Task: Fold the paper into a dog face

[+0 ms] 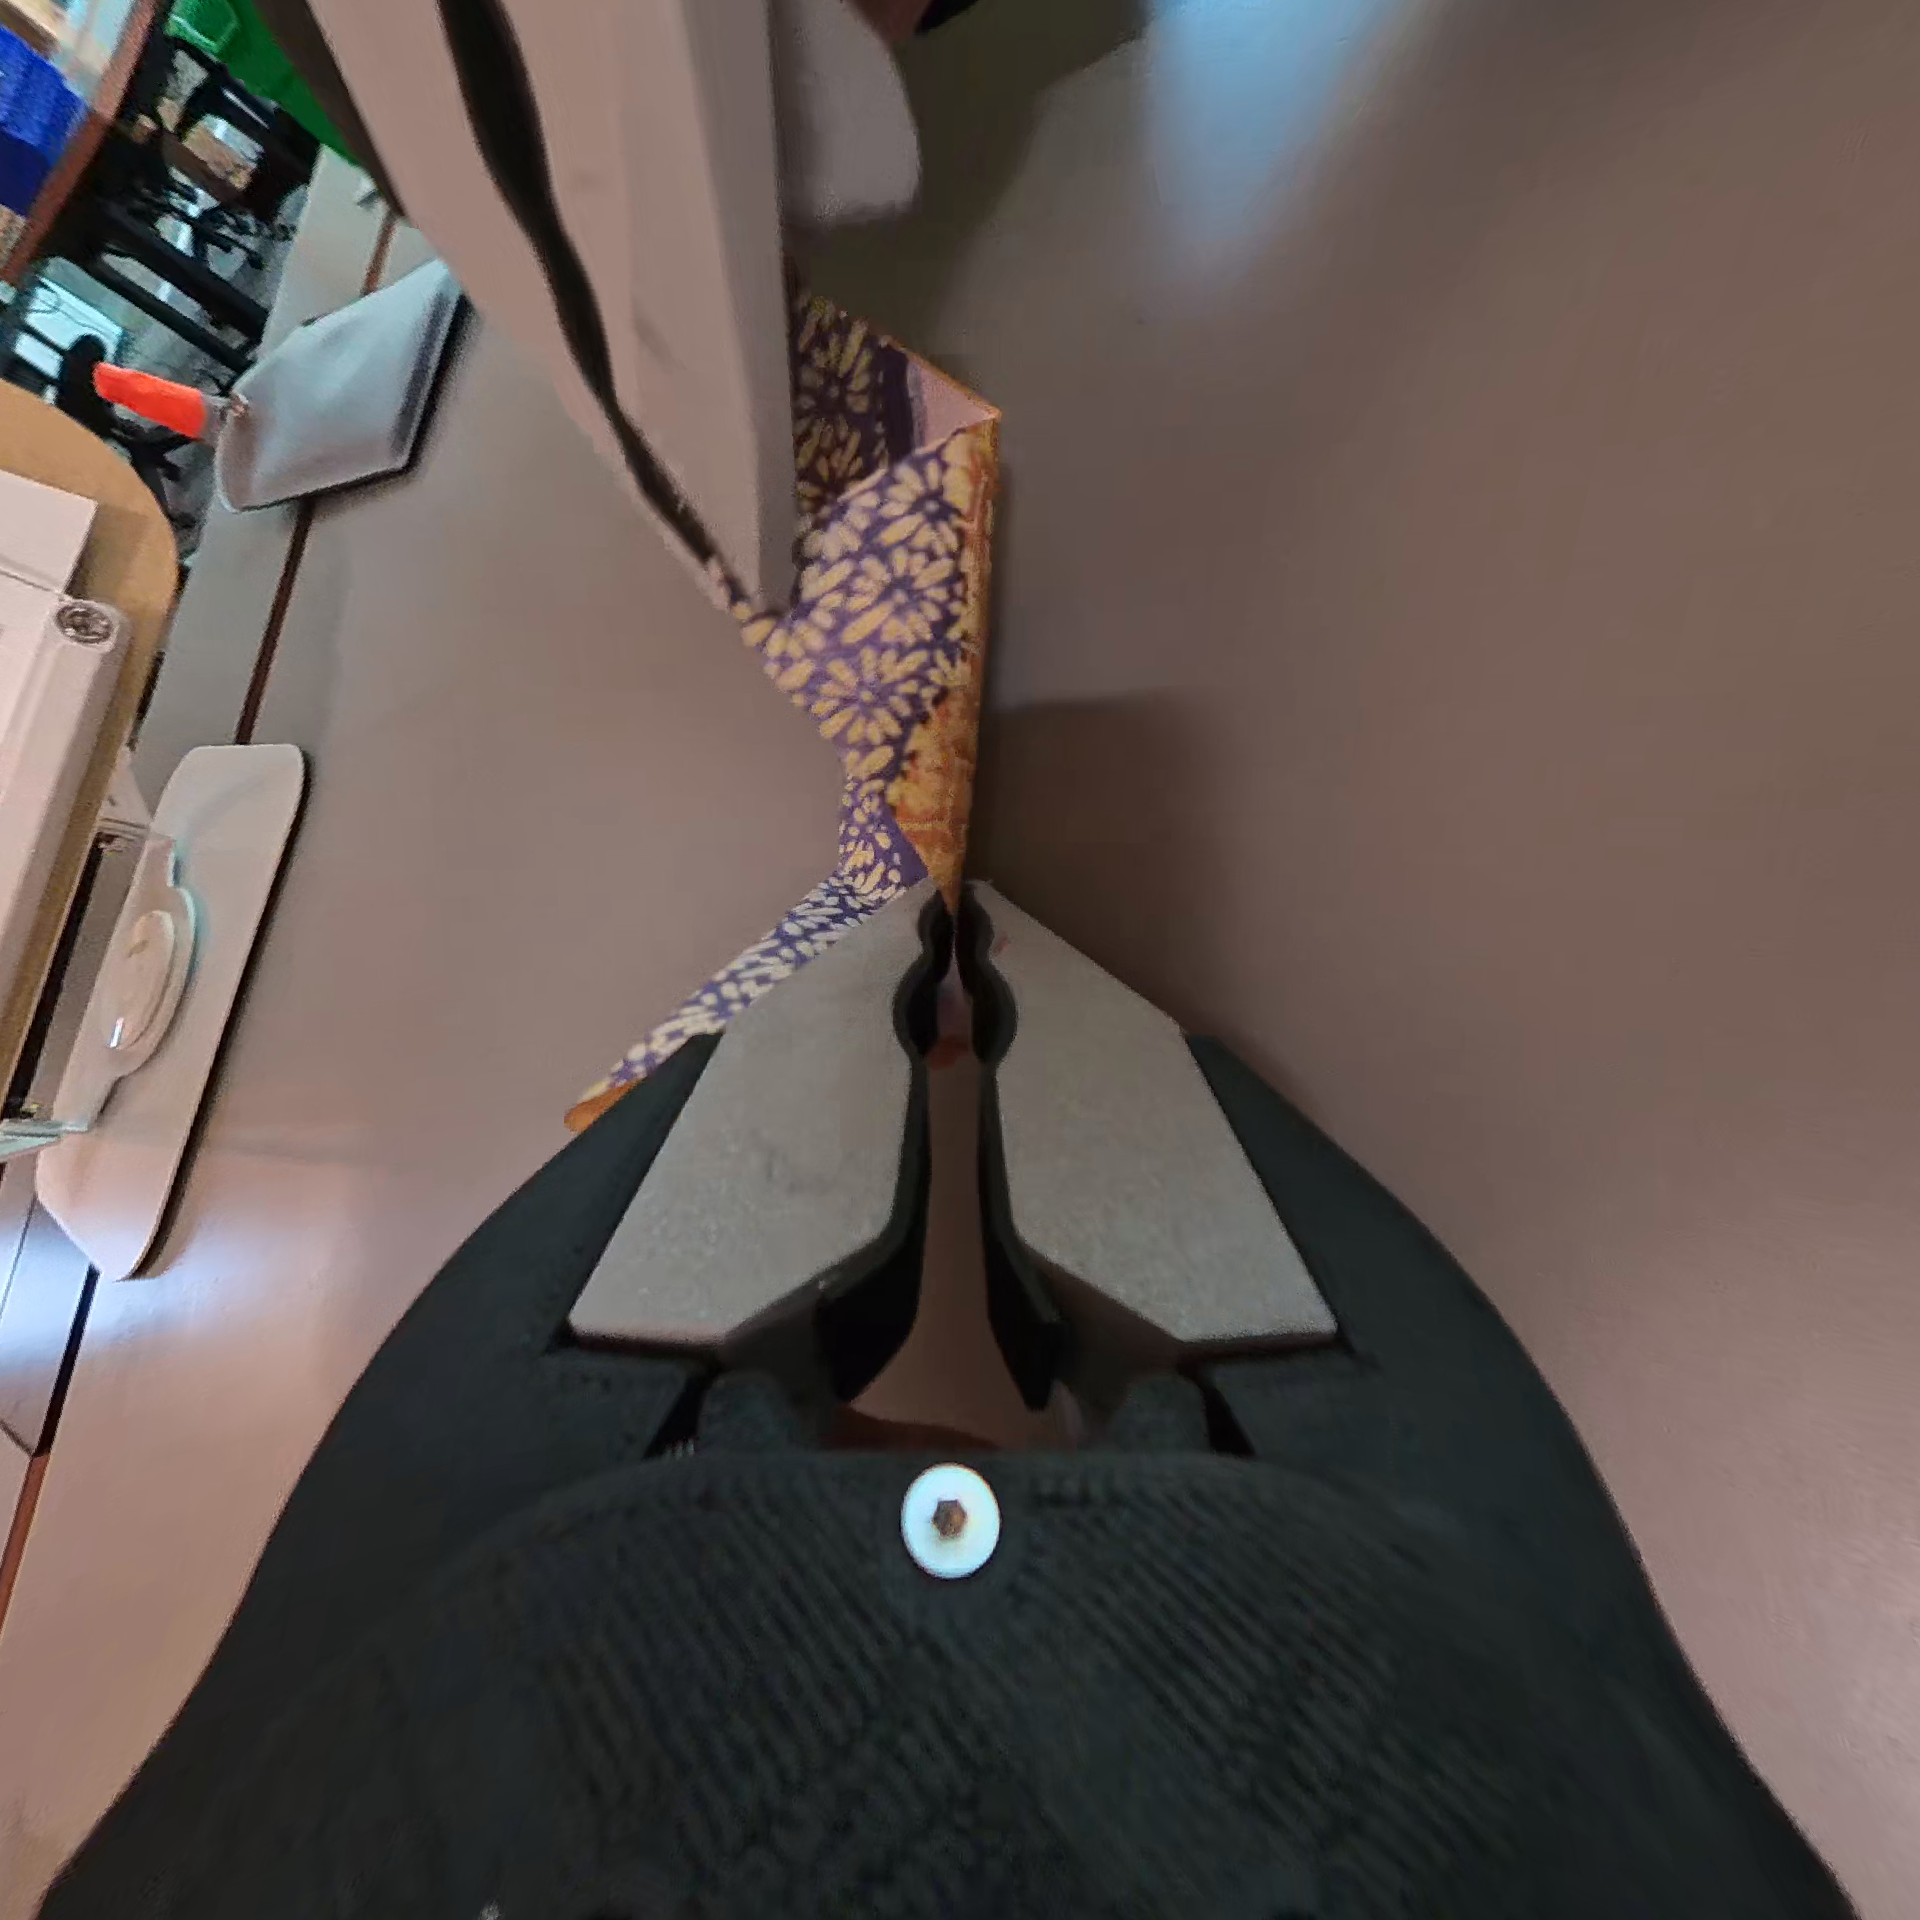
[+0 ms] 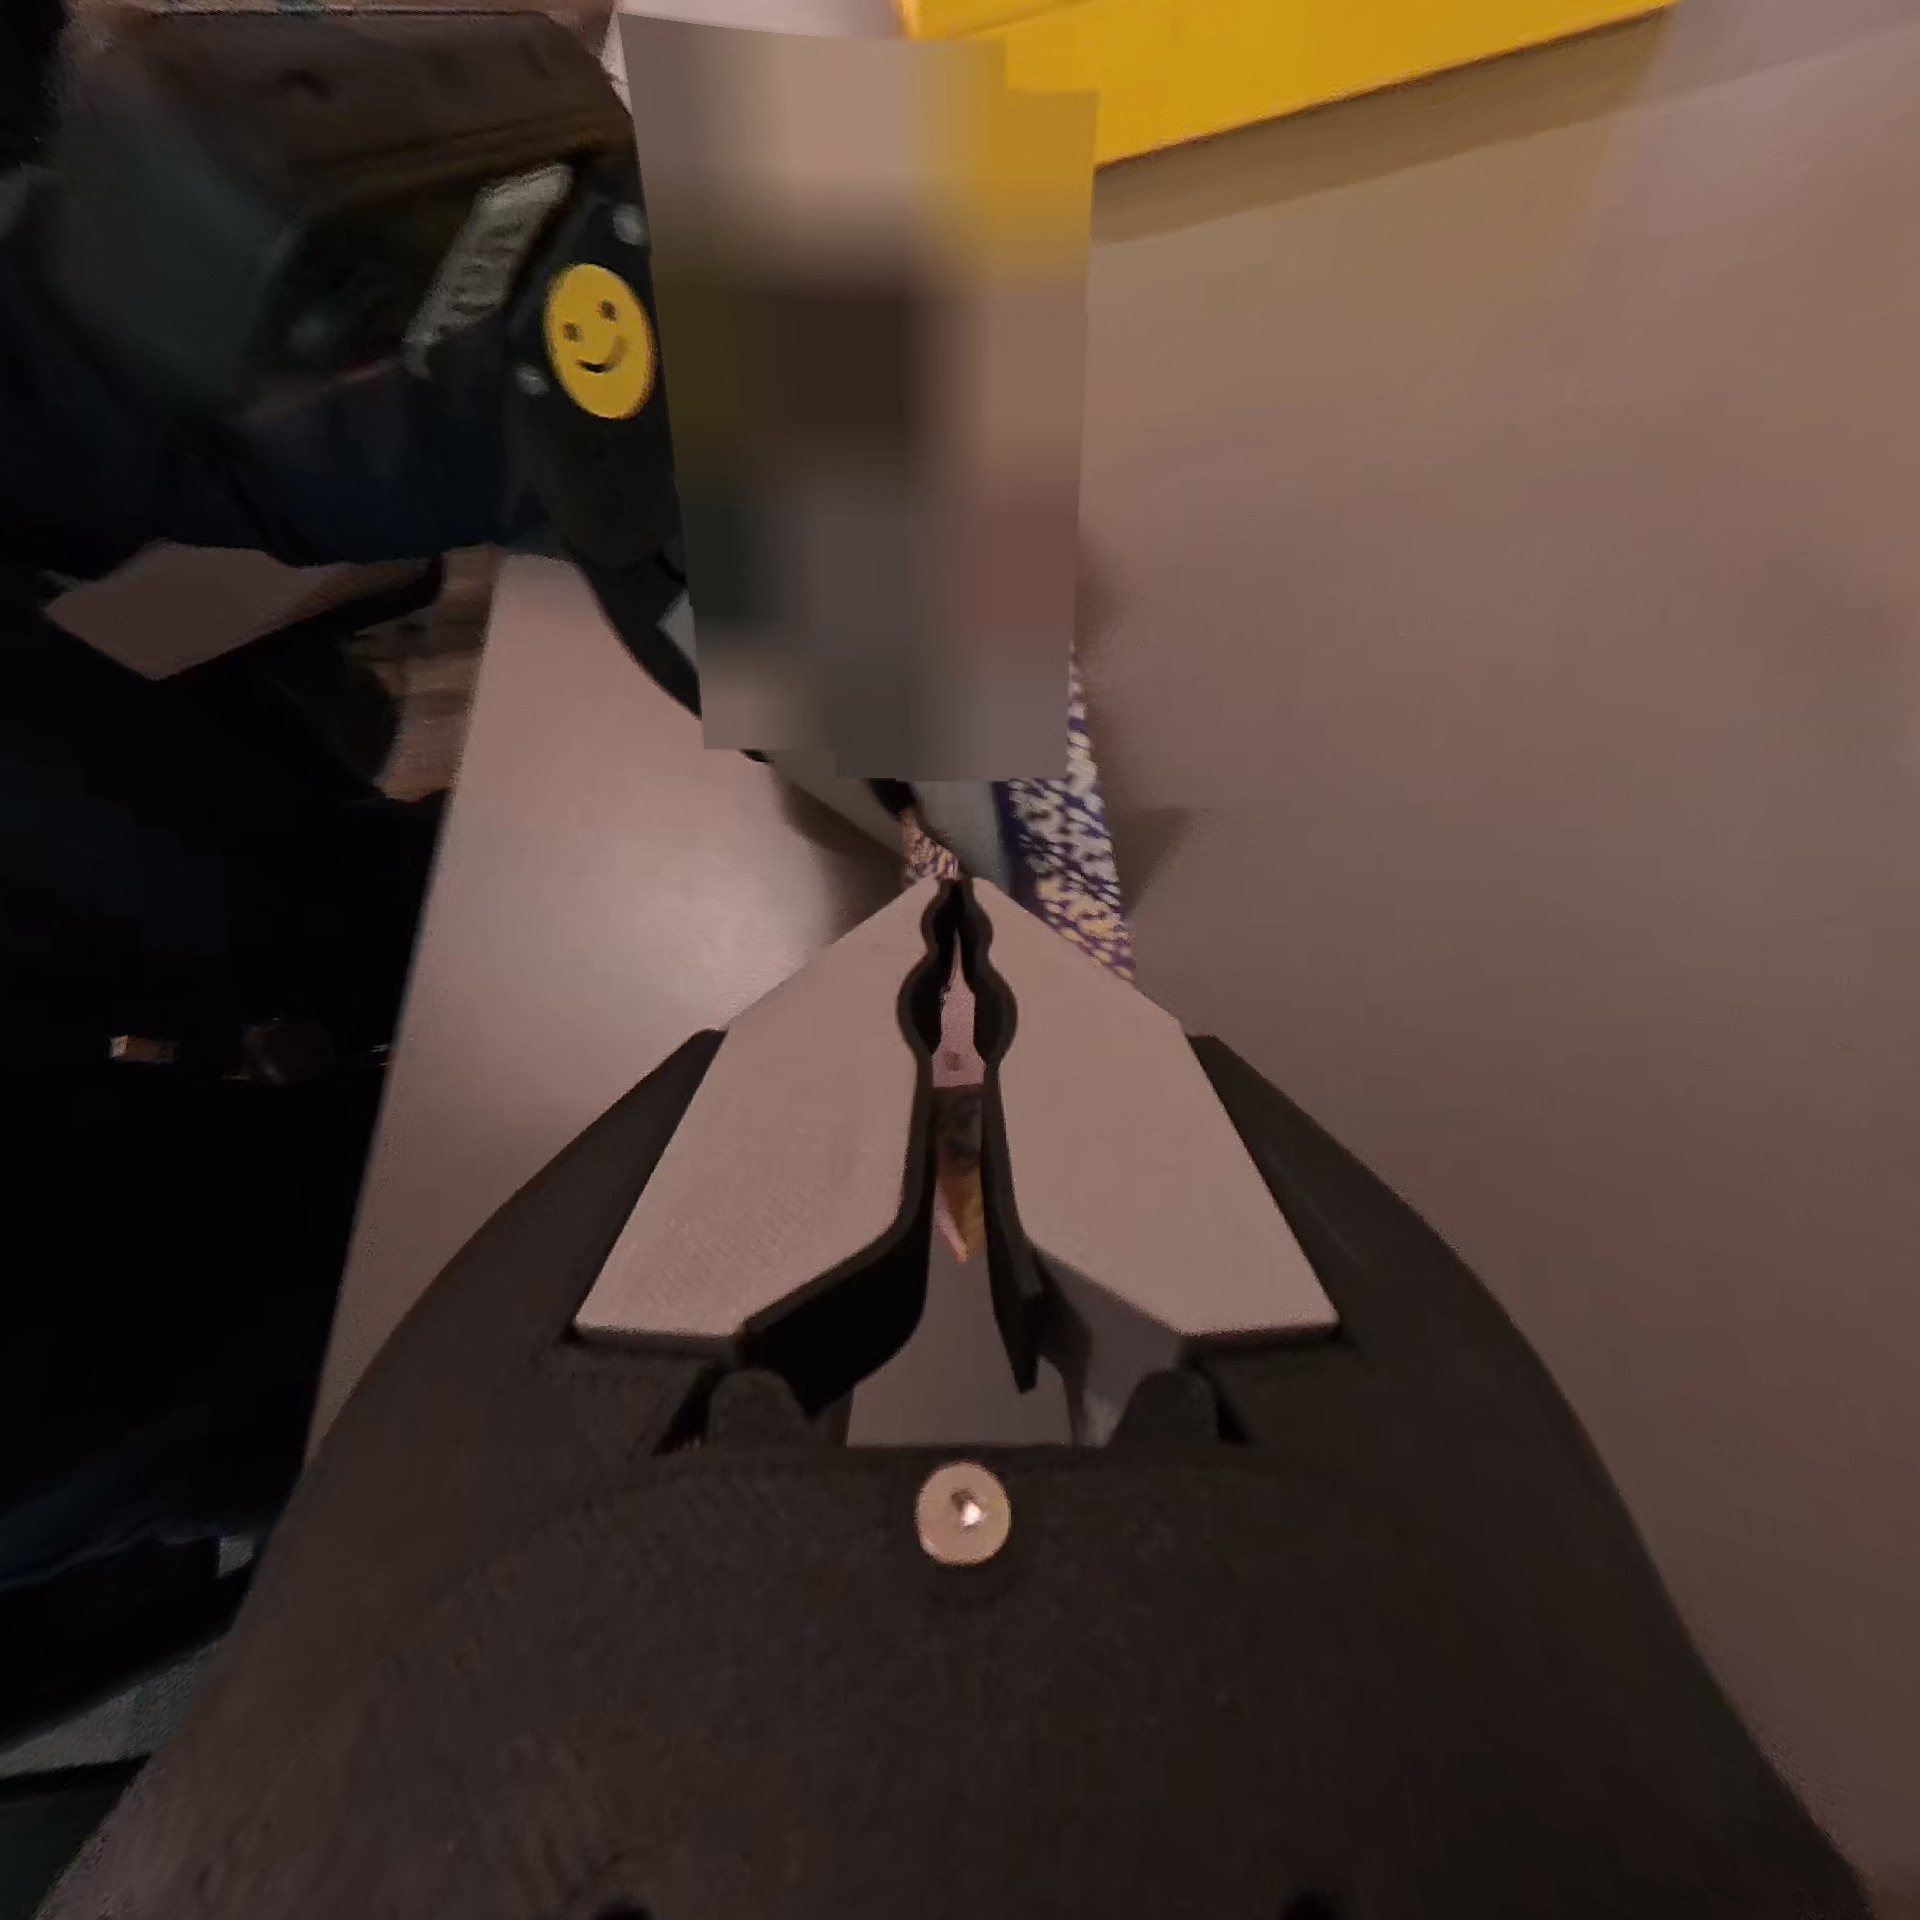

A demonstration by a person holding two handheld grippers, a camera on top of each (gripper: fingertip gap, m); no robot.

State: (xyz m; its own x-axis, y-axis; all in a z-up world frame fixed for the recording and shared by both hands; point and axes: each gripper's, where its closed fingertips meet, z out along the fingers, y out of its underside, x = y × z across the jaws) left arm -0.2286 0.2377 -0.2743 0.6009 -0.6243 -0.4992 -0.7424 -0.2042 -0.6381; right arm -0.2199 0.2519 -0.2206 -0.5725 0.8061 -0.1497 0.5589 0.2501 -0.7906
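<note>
left claw (image 1: pixel 956 899) pinches paper (image 1: pixel 883 634) | right claw (image 2: pixel 958 894) pinches paper

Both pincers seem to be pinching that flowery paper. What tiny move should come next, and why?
Probably lower the paper flat onto the table. Both the left gripper and right gripper pinch its ends, holding it on edge, so the fold cannot be pressed yet.

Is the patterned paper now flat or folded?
Folded: the paper shows creases and angled flaps, pinched between the left gripper and right gripper.
</note>
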